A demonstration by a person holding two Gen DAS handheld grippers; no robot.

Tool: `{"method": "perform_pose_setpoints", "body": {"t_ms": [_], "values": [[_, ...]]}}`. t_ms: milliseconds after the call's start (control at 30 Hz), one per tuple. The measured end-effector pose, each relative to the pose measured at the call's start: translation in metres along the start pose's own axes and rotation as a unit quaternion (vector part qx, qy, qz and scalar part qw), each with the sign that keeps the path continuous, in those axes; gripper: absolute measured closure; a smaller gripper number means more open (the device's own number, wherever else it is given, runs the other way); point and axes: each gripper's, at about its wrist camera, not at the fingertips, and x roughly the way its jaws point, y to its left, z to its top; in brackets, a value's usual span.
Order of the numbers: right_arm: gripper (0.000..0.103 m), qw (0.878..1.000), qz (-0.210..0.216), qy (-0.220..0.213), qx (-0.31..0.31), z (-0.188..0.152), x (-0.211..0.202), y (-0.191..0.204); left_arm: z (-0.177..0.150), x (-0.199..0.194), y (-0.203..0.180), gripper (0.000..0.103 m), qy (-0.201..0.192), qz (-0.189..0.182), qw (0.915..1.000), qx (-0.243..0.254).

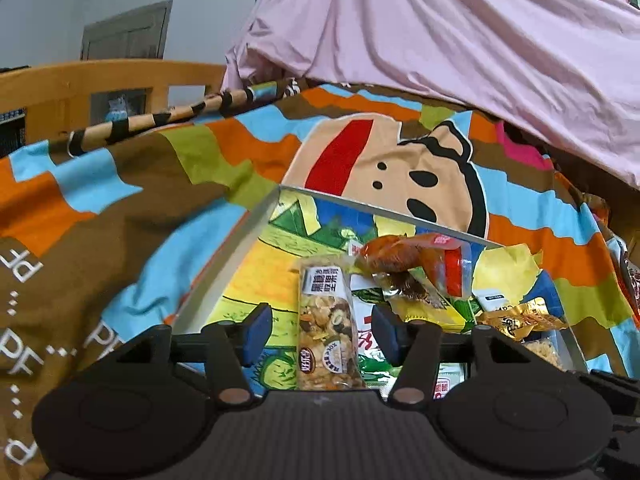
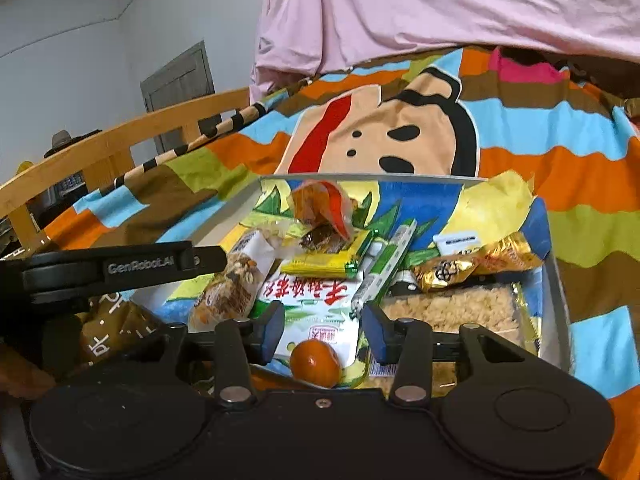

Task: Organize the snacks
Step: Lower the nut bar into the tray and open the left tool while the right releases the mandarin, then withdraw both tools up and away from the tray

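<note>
Both claws are spread and pinch nothing. Left gripper hovers above the nut-mix pack, which lies in the tray near its left wall, long axis running from the near edge toward the far edge. Right gripper hangs over a white pouch and a small orange at the near edge. A green stick pack slants toward the far right corner.

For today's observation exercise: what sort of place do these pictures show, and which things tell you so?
Most likely a bedroom. A bright cartoon bedspread covers the surface, a wooden bed rail runs along its far edge, and a door stands in the plain wall behind.
</note>
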Motion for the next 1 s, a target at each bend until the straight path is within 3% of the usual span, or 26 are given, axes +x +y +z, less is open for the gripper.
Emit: {"method": "perform_pose_setpoints", "body": {"t_ms": [233, 367, 467, 567, 1000], "values": [[0.031, 1.0, 0.001, -0.025, -0.007, 0.006, -0.013, 0.004, 0.005, -0.02, 0.003, 0.021, -0.018, 0.005, 0.9998, 0.01], [0.015, 0.999, 0.0, -0.04, -0.01, 0.008, -0.02, 0.007, 0.008, -0.032, 0.007, 0.001, -0.029, 0.007, 0.9995, 0.006], [0.005, 0.998, -0.003, -0.056, -0.005, 0.008, -0.026, 0.007, 0.011, -0.041, 0.011, 0.001, -0.038, 0.012, 0.9992, -0.004], [0.001, 0.997, -0.007, -0.073, -0.002, 0.009, -0.033, 0.008, 0.014, -0.047, 0.014, 0.0, -0.036, 0.02, 0.9991, -0.009], [0.001, 0.991, -0.037, -0.131, -0.003, 0.009, -0.072, 0.014, 0.013, -0.091, 0.02, 0.0, -0.064, 0.03, 0.9975, 0.009]]}}
